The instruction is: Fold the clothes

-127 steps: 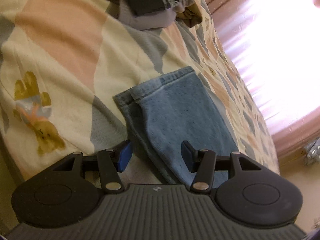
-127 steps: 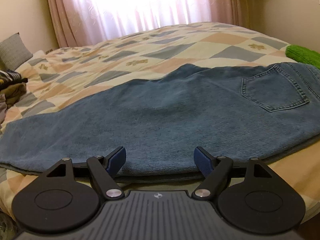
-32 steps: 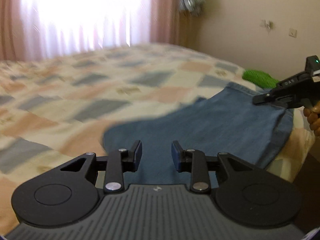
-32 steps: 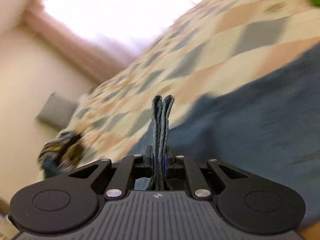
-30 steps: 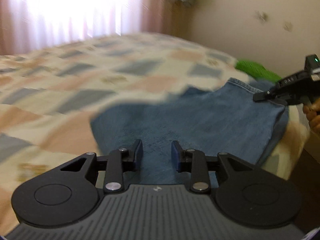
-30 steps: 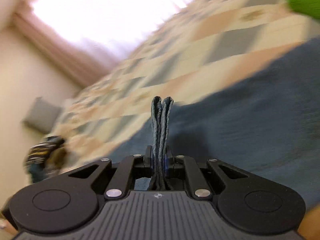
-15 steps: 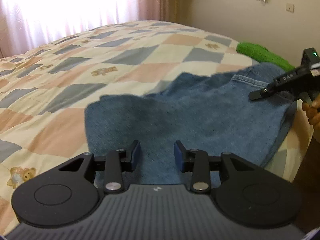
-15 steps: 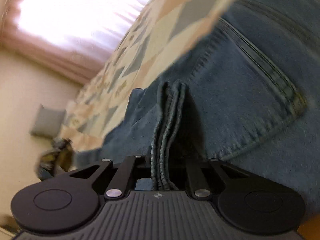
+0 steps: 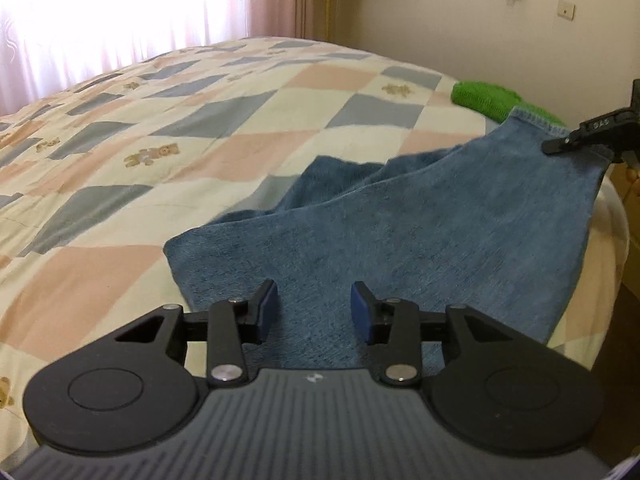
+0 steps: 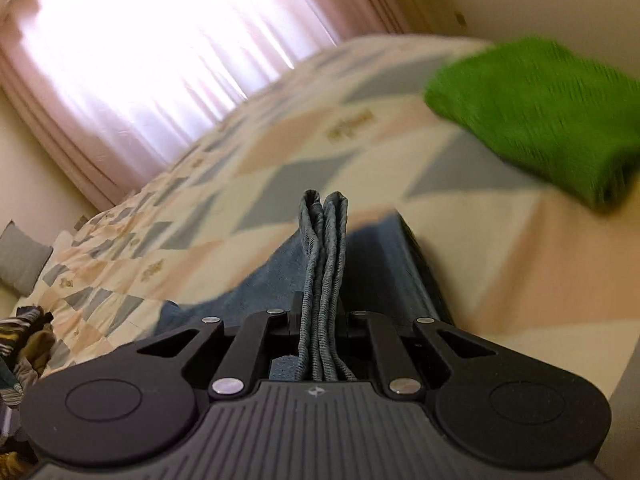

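Observation:
Blue jeans (image 9: 440, 240) lie folded over on the checked quilt (image 9: 200, 128), with one corner lifted at the right. My left gripper (image 9: 314, 312) hovers over the near denim edge. Its jaws are opening and the blue pads (image 9: 266, 312) press on nothing. At the right edge of the left wrist view, my right gripper (image 9: 550, 146) pinches the raised corner. In the right wrist view that gripper (image 10: 322, 316) is shut on stacked denim layers (image 10: 324, 248) that stand up between its fingers.
A green folded cloth (image 10: 540, 112) lies at the bed's far right corner, close to the lifted denim. A grey pillow (image 10: 20, 260) and a heap of striped clothes (image 10: 24, 340) sit at the other end. Curtains (image 9: 120, 8) back the bed; its edge drops off at right.
The jeans, once stretched flat, are now folded over. My right gripper has carried its denim edge towards the green cloth. My left jaws have widened over the near edge.

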Tool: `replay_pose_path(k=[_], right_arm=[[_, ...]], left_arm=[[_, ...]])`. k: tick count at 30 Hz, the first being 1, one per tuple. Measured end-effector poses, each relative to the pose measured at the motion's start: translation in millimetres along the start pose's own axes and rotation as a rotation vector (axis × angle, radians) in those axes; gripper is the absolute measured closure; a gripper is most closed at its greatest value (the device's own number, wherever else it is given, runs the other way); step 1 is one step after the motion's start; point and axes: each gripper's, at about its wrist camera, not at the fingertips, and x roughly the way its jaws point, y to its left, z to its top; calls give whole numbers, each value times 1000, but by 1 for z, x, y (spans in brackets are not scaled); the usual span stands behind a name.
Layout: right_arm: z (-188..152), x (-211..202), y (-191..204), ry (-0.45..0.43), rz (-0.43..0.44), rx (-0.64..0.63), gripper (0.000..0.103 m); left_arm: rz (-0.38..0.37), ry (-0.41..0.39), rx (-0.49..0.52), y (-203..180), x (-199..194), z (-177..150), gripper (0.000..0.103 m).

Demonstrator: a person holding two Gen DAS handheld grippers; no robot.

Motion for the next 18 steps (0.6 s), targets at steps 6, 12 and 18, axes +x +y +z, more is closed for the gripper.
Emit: replay_pose_path(k=[6, 12, 18], right_arm=[[12, -9, 3, -67, 20, -4, 94], [0, 10, -17, -9, 20, 45, 93], [2, 5, -28, -52, 94, 151, 93]], left_arm=[[3, -12, 9, -1, 1, 4, 66], [14, -1, 12, -4, 10, 2, 66], [19, 4, 11, 1, 8, 4, 66]])
